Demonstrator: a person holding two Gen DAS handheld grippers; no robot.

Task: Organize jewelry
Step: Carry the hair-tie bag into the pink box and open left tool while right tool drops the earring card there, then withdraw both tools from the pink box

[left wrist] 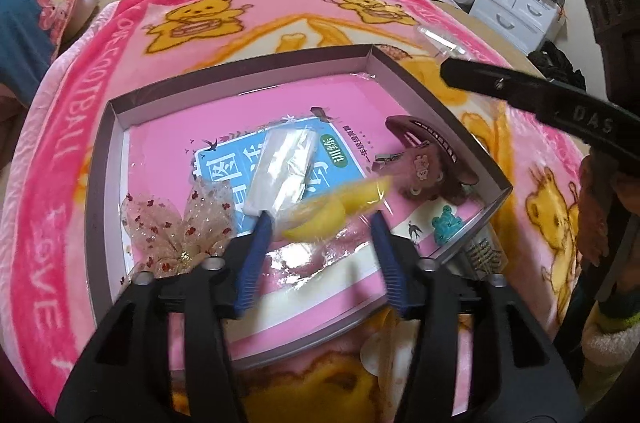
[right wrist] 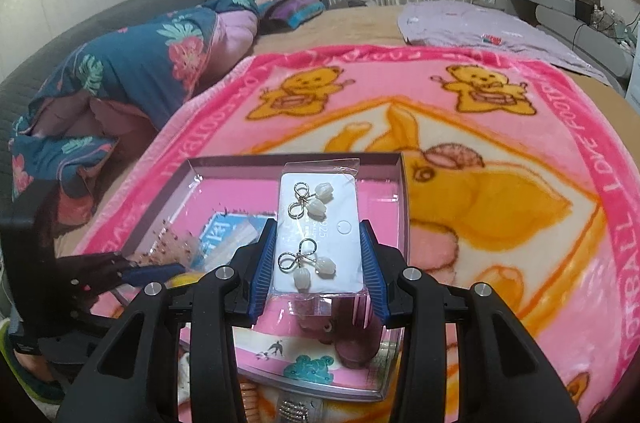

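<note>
While right claw (right wrist: pixel 318 265) clamps earring card (right wrist: pixel 316 235) by side edges over tray (right wrist: pixel 402 207): light, stiff, slippery sleeve; avoid pearls. Left claw (left wrist: pixel 322 223) apart, yellow packet (left wrist: pixel 332 209) loose between, above tray.

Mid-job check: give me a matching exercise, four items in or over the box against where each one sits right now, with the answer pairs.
Items:
1. earring card
2. yellow piece
3. sheer floral bow
4. dark red hair claw

Places:
A. lies in the box by its right wall
B. clamped in the right gripper
C. blurred, between the left gripper's spread fingers
D. lies in the box's near left part

Pairs: 1-B, 2-C, 3-D, 4-A
</note>
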